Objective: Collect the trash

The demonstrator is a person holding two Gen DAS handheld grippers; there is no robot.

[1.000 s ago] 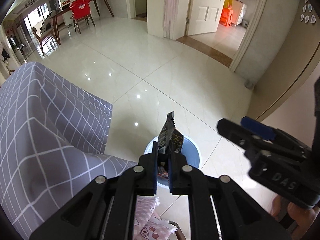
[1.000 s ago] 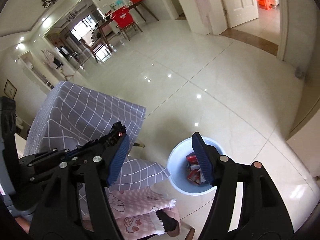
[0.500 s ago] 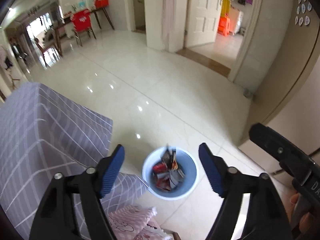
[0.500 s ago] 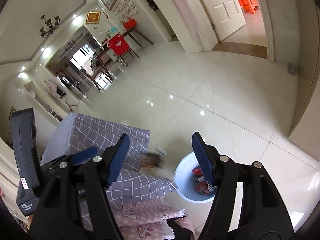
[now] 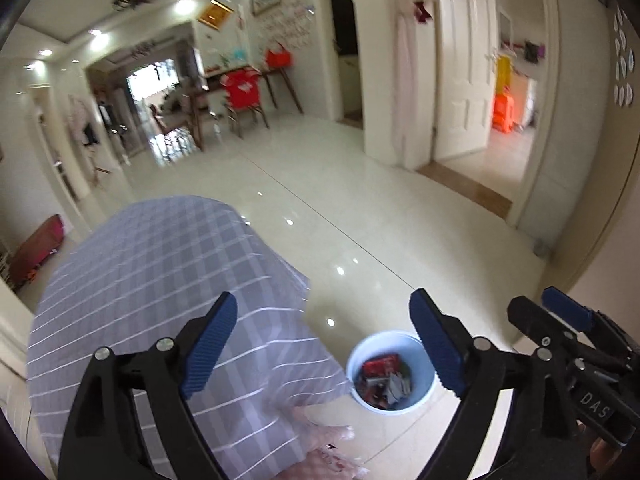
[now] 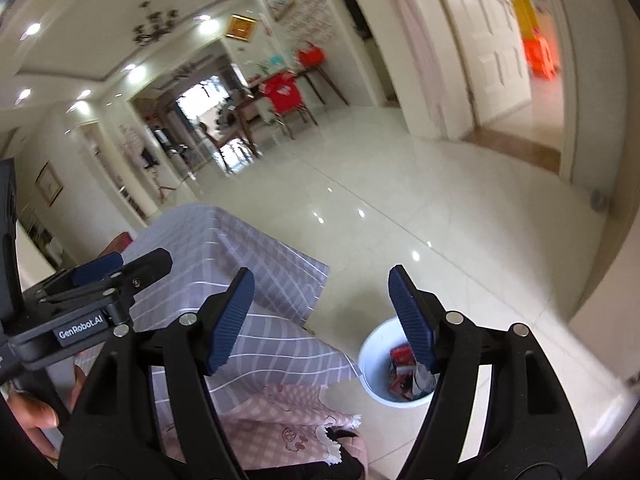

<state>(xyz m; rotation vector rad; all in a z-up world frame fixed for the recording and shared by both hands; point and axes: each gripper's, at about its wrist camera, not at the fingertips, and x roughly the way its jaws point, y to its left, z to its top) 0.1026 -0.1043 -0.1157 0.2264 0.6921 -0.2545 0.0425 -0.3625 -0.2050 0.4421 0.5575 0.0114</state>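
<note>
Both claws are seen empty: the left claw (image 5: 322, 344) and the right claw (image 6: 322, 316) have their jaws spread and opening wider, with nothing between them. Several wrappers (image 5: 382, 380) are already lodged in the white bin (image 5: 416, 404) on the floor, just beside the checked-cloth counter (image 5: 152, 264). No further trash is shown on the counter, so collection is judged largely finished.

Bright interior, lit by ceiling spotlights (image 5: 184, 7); glare is cast on floor (image 5: 340, 270); motion blur, edges bent by fisheye.
</note>
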